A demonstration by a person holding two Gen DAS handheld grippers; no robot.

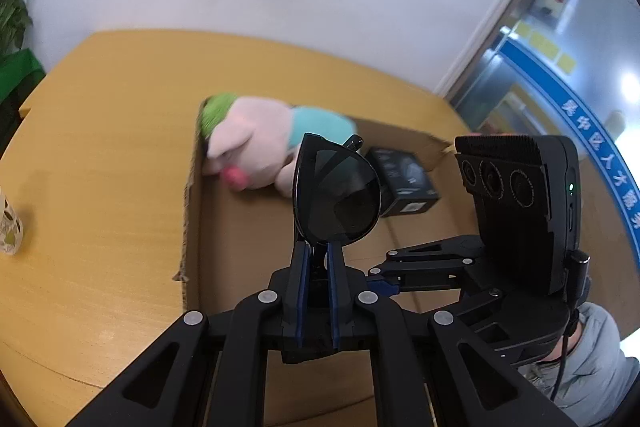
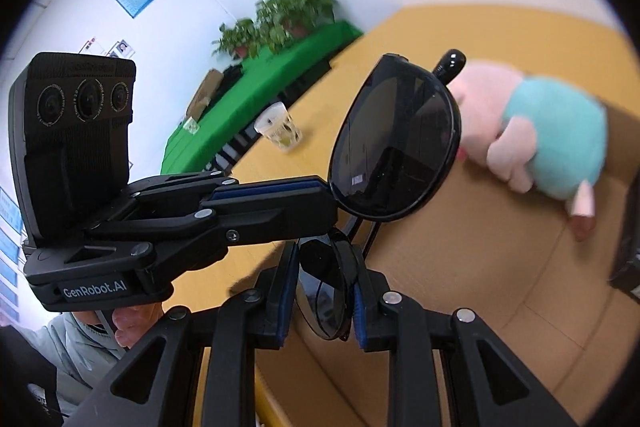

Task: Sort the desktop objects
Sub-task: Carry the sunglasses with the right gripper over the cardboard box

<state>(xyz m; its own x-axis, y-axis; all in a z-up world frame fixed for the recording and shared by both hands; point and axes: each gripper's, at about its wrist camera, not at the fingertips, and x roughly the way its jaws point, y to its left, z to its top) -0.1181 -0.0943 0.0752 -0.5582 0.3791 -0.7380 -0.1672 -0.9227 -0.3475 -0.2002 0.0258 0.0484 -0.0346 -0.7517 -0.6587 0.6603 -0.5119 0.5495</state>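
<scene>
Cup (image 1: 10, 227): patterned, at the far left of the wooden table (image 1: 100, 187), well apart from the box.
Cardboard box (image 1: 192, 211): open, lying on the table; its torn left wall runs past the toy.
Plush pig (image 1: 256, 147): pink, green on its head, teal body, lying against the box's far left corner.
Sunglasses (image 1: 336, 195): folded, dark-lensed, held up over the box interior (one lens faces the left wrist camera).
Left gripper (image 1: 318, 259): blue-padded fingers pressed onto the lower rim of the sunglasses, gripping them.
Small black carton (image 1: 404, 183): inside the box, just behind the sunglasses, right of the pig.
Right gripper (image 2: 325, 291): seen from its own camera, its pads close on the other lens of the sunglasses (image 2: 396, 139), so both tongs hold the pair at once.
</scene>
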